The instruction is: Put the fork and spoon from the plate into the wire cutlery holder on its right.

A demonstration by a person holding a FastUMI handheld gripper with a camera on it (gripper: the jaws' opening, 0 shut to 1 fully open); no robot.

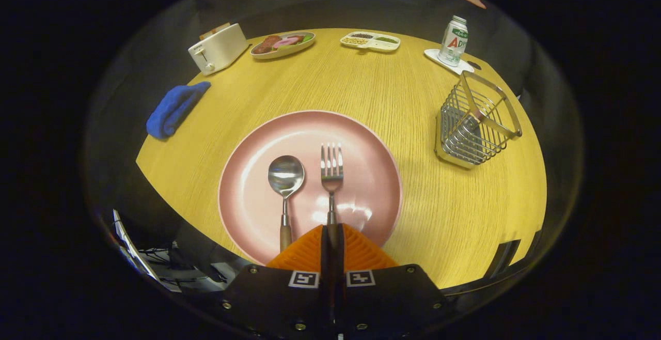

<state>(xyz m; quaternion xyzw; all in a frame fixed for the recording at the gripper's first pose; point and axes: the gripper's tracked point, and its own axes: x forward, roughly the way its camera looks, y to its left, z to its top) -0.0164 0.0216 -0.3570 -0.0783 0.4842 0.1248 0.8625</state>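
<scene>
A pink plate (361, 138) lies on the wooden table just ahead of my fingers. On it a fork (331, 169) lies tines away from me, its handle running back between my fingers. My gripper (332, 231) is shut on the fork's handle. A spoon (285, 180) with a wooden handle lies to the left of the fork, bowl up, parallel to it. The wire cutlery holder (475, 123) stands on the table to the right of the plate, beyond my fingers, with its open top showing and nothing I can make out inside.
A blue cloth (175, 107) lies left of the plate. Along the far edge stand a white toaster (217, 48), an oval dish of food (283, 44), a divided tray (370, 41) and a bottle (454, 40) on a white coaster.
</scene>
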